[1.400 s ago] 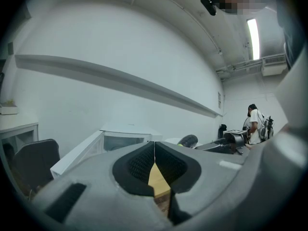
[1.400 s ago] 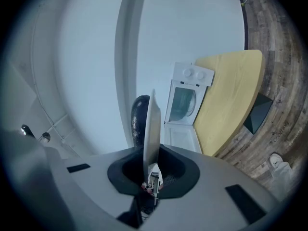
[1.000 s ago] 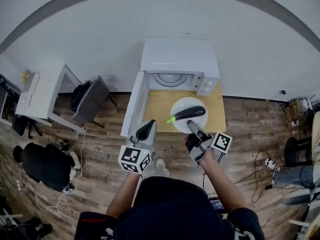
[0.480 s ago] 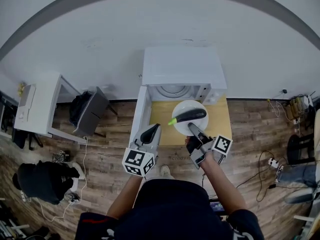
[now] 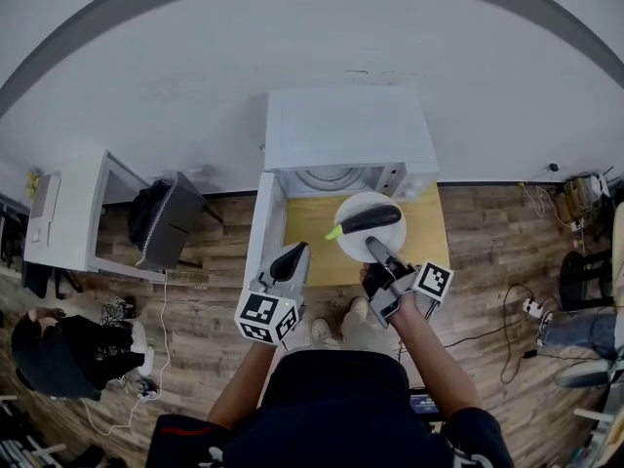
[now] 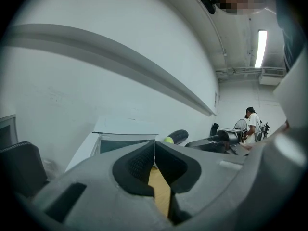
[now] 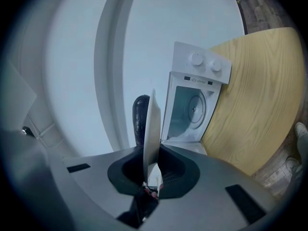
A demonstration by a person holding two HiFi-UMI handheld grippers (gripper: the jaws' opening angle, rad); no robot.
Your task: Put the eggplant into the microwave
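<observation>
Both claws have come closer to the microwave (image 5: 346, 130) since a second ago. My left claw (image 5: 290, 258) is pressed together on nothing; my right claw (image 5: 373, 249) pinches the rim of the plate (image 5: 390, 240). The eggplant (image 5: 366, 220) lies on it, just in front of the microwave's open mouth, so putting it inside is still left.

A white plate (image 5: 394, 239) between the black-padded jaws of the grey right gripper (image 5: 373, 246) bears a glossy near-black eggplant (image 5: 370, 220) with a lime-green stem, while a white microwave (image 5: 346, 130) and pale honey-wood table (image 5: 307, 227) lie beyond the jaw tips, a black-and-white square-patterned cube (image 5: 434, 279) behind them.
</observation>
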